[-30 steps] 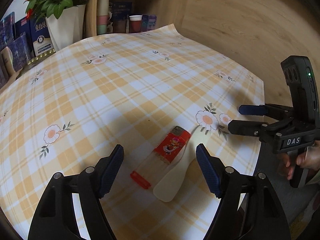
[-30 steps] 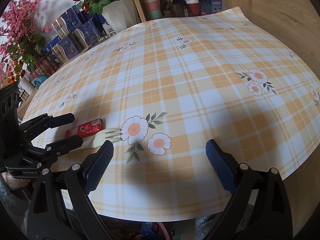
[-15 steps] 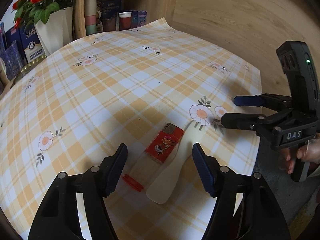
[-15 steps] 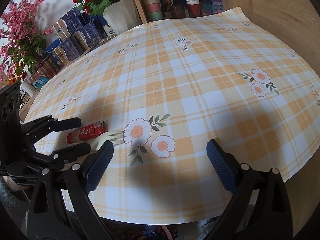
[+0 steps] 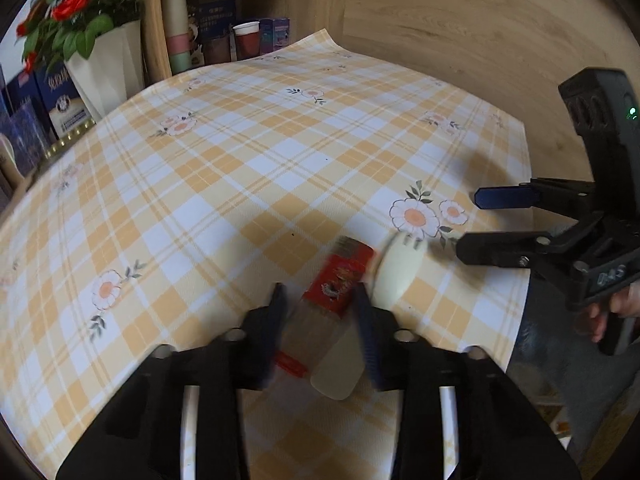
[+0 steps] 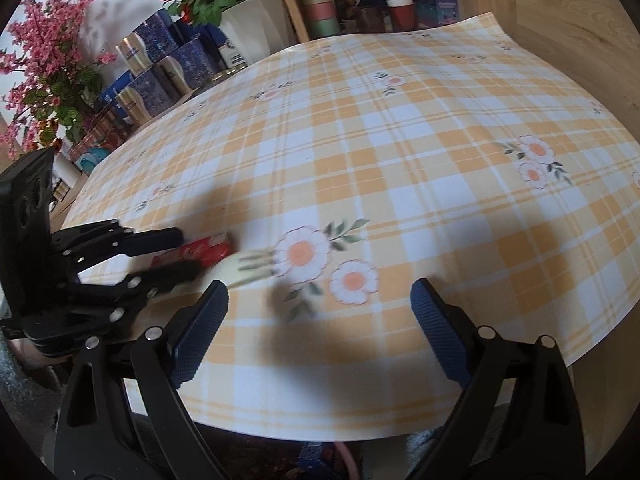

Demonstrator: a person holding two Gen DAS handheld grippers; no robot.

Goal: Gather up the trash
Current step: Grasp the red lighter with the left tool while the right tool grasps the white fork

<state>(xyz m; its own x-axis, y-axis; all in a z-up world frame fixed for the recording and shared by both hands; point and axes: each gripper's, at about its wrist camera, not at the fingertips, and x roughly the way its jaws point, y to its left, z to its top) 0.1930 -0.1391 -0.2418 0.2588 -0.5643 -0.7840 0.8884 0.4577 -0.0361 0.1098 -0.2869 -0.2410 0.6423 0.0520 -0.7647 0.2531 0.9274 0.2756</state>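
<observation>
A red lighter (image 5: pixel 340 276) with a clear lower body lies near the front edge of the checked tablecloth (image 5: pixel 248 168). A cream plastic fork (image 5: pixel 400 272) lies beside it, tines toward a printed flower. My left gripper (image 5: pixel 320 304) is closing its jaws; the lighter and the fork's handle sit between the pads, both blurred as the pads push on them. The right wrist view shows the left gripper (image 6: pixel 190 252) around the lighter (image 6: pixel 200 252), with the fork (image 6: pixel 248 266) sticking out. My right gripper (image 6: pixel 320 320) hovers open and empty over the table's front edge, right of the fork.
At the table's far edge stand a white pot of red roses (image 5: pixel 104 64), blue boxes (image 6: pixel 160 60), stacked paper cups (image 5: pixel 178 32) and a red cup (image 5: pixel 246 40). A wooden wall (image 5: pixel 460 32) borders the right side. A hand (image 5: pixel 612 312) holds the right gripper's handle.
The left gripper's jaws have closed in from wide apart onto the lighter and fork handle, which have shifted slightly. The right gripper has hardly moved.
</observation>
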